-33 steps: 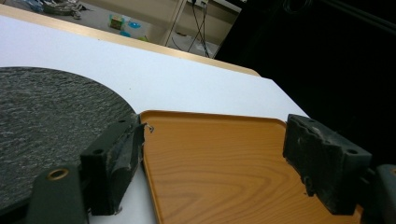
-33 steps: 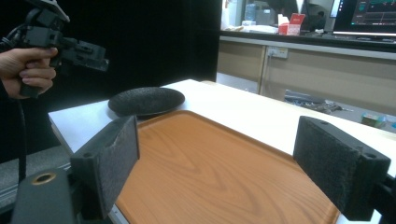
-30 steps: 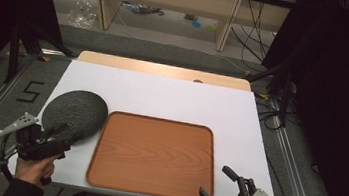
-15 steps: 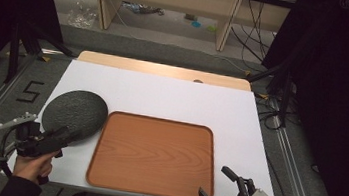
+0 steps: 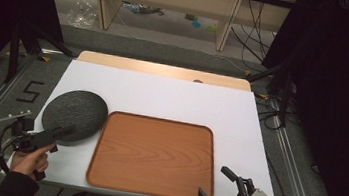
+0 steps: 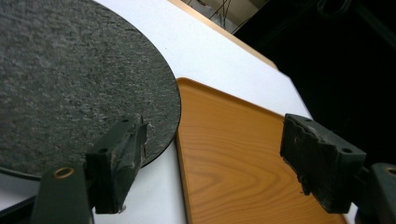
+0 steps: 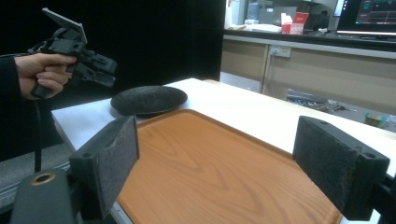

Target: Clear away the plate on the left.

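A dark grey round plate (image 5: 74, 114) lies on the white table sheet (image 5: 163, 94), at the left. Its right edge sits beside an empty wooden tray (image 5: 153, 155). A hand holds my left gripper (image 5: 65, 131) open at the plate's near edge. In the left gripper view, one pad (image 6: 122, 158) hangs over the plate (image 6: 70, 79) and the other over the tray (image 6: 224, 140). My right gripper (image 5: 217, 185) is open and empty at the tray's near right corner. The right gripper view looks across the tray (image 7: 219, 163) to the plate (image 7: 149, 99) and the left gripper (image 7: 91, 63).
The table's wooden far edge (image 5: 166, 70) shows beyond the sheet. Metal rails run along both sides, and a "5" mark (image 5: 29, 91) is on the floor at the left. Shelves and cables (image 5: 256, 32) lie behind, with black curtains on both sides.
The left gripper has drifted slightly left along the plate's near edge and is still open. The right gripper, plate and tray have hardly moved.
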Tool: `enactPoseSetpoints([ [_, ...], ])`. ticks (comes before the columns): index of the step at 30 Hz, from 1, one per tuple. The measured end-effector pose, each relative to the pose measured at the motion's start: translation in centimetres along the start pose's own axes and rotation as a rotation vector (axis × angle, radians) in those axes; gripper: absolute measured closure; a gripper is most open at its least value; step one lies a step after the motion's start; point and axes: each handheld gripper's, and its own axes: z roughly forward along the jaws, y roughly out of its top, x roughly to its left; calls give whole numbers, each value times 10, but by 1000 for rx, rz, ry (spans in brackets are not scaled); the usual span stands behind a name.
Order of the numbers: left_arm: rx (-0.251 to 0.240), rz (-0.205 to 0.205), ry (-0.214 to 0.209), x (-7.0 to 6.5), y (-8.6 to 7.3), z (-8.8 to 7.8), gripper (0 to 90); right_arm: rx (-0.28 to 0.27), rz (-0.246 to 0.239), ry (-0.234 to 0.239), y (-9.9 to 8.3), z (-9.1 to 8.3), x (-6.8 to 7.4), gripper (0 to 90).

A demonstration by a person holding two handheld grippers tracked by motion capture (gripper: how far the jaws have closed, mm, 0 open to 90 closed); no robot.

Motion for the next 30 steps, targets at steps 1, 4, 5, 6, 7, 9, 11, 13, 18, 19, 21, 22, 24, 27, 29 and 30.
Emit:
enactPoseSetpoints([
  [1, 0, 13, 5, 1, 1, 0, 225, -12, 2, -5, 0, 1, 0, 155],
  [4, -11, 11, 8, 3, 1, 1, 225, -26, 2, 5, 0, 2, 0, 155],
  [5, 1, 8, 30, 4, 1, 0, 225, -18, 3, 1, -1, 2, 0, 155],
  [6, 8, 2, 39, 4, 2, 0, 225, -18, 3, 1, -1, 2, 0, 155],
  [7, -9, -14, 32, 7, 1, 1, 226, -13, 0, -6, 0, 1, 0, 155],
  [9, 7, -46, 58, 10, 1, 1, 227, -25, 6, 5, -1, 2, 0, 155],
  [11, -6, -89, 70, 15, 1, 2, 230, -14, 1, -4, 0, 1, 0, 155],
  [13, 1, -122, 94, 20, 1, 2, 232, -16, 1, -4, 0, 1, 0, 155],
  [18, -13, -192, 119, 31, 1, 0, 241, -8, 2, 4, 0, 0, 0, 155],
  [19, -16, -206, 129, 33, 1, 0, 242, -8, -2, -4, 0, 0, 0, 155],
  [21, -11, -225, 139, 36, 1, 0, 244, -15, 11, -14, 0, 0, 1, 155],
  [22, -9, -233, 141, 37, 1, 0, 246, -21, -2, -3, 0, 1, 0, 155],
  [24, -4, -261, 144, 40, 0, 0, 247, -20, 0, -5, 0, 1, 0, 155],
  [27, 3, -301, 159, 45, -1, 2, 253, -15, 0, -8, 0, 1, 0, 155],
  [29, 9, -331, 164, 49, -2, 2, 254, -15, -3, -6, 0, 1, 1, 155],
  [30, 10, -342, 164, 51, -2, 2, 255, -15, -3, -7, 0, 1, 1, 155],
])
